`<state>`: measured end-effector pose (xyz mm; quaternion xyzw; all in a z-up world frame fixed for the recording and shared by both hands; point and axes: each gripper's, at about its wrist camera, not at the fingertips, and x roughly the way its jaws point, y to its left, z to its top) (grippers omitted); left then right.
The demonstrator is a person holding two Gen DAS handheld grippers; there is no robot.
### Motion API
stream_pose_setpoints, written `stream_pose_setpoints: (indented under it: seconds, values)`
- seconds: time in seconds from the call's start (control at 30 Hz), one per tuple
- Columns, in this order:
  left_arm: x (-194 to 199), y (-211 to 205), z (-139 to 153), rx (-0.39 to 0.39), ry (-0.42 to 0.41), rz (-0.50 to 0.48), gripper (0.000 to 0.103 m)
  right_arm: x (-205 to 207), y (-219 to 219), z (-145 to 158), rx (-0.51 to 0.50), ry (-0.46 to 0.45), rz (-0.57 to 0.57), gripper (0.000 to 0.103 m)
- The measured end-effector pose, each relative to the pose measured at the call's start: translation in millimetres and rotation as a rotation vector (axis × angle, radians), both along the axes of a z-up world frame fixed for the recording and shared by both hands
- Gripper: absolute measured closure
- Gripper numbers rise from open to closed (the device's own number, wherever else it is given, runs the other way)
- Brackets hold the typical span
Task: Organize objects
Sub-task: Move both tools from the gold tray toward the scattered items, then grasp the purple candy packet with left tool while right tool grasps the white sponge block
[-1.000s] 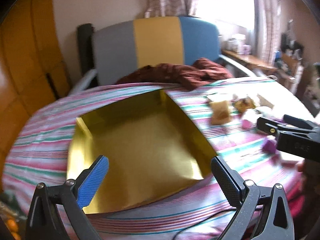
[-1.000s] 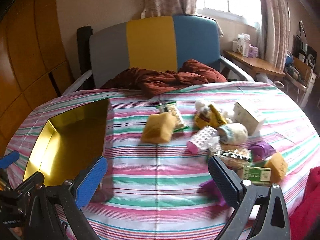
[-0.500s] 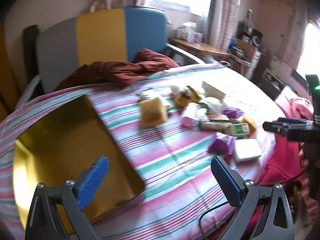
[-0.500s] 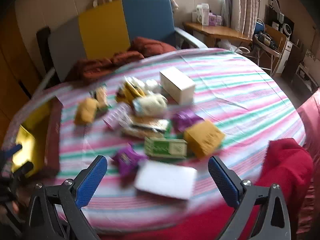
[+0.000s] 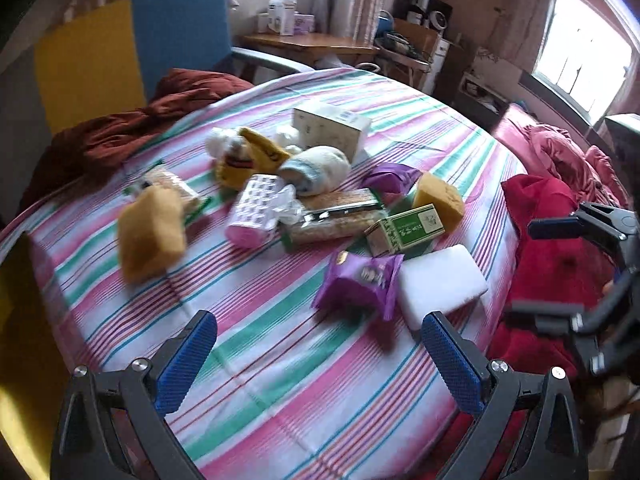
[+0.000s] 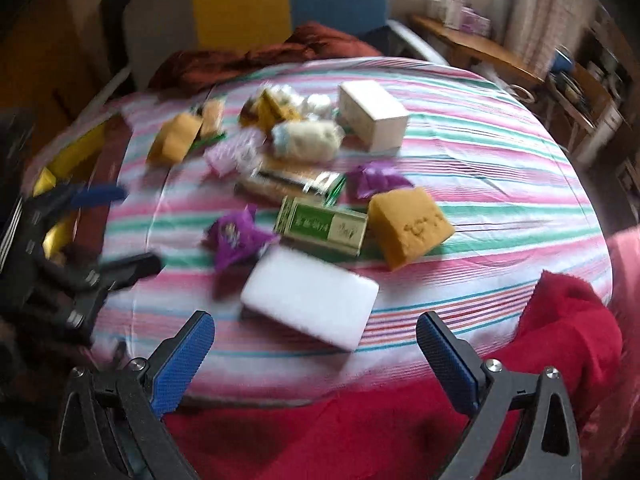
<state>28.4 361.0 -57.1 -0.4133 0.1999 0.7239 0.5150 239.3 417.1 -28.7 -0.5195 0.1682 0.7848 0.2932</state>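
Both the left gripper (image 5: 320,354) and right gripper (image 6: 316,354) hover with jaws spread wide and empty, ready to pick. The clutter sits mid-desk; the white sponge block (image 6: 310,296) lies nearest, the gold tray (image 6: 60,176) waits far left.

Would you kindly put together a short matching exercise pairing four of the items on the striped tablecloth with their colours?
Things:
1. flat foam block
2. long carton
3. snack packet
4. sponge

Colours:
A. purple
B. mustard yellow
C. white
D. green and cream

Pairs: 1-C, 2-D, 3-A, 4-B
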Motion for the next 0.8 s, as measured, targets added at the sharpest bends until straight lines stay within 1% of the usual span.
stream_pose_setpoints:
  seconds: [0.07, 0.2, 0.3, 0.37, 0.47, 0.53, 0.6, 0.63, 0.67, 0.7, 0.73, 0.77, 0.8]
  values:
    - [0, 12, -8, -0.021, -0.020, -0.039, 0.000, -4, -2, -4, -0.010, -0.048, 0.071, 0.000]
    - [-2, 30, -19, -0.066, -0.021, -0.068, 0.000, -16, 3, -12, -0.027, -0.115, 0.189, 0.000]
    - [-4, 38, -25, -0.068, -0.021, -0.070, 0.000, -31, 15, -24, -0.046, -0.193, 0.281, 0.000]
    - [-6, 44, -27, -0.073, -0.023, -0.078, 0.001, -38, 22, -32, -0.059, -0.235, 0.315, 0.000]
    - [-7, 52, -28, -0.077, -0.003, -0.083, 0.001, -52, 33, -46, -0.096, -0.295, 0.365, 0.000]
    - [-7, 57, -32, -0.080, -0.015, -0.095, 0.004, -59, 36, -53, -0.123, -0.320, 0.397, 0.002]
    - [-7, 61, -37, -0.089, -0.027, -0.114, 0.015, -66, 39, -60, -0.124, -0.352, 0.415, 0.002]
    - [-7, 63, -40, -0.096, -0.033, -0.122, 0.017, -69, 39, -64, -0.141, -0.368, 0.427, 0.004]
    - [-8, 64, -43, -0.101, -0.050, -0.130, 0.022, -70, 39, -67, -0.155, -0.378, 0.439, 0.006]
    - [-8, 64, -45, -0.101, -0.064, -0.134, 0.031, -73, 39, -71, -0.171, -0.390, 0.453, 0.008]
    - [-10, 64, -47, -0.097, -0.092, -0.143, 0.036, -75, 39, -73, -0.167, -0.397, 0.456, 0.012]
    - [-10, 63, -48, -0.091, -0.104, -0.146, 0.043, -77, 38, -75, -0.162, -0.401, 0.459, 0.016]
    - [-9, 62, -47, -0.081, -0.102, -0.144, 0.045, -78, 37, -77, -0.172, -0.399, 0.467, 0.025]
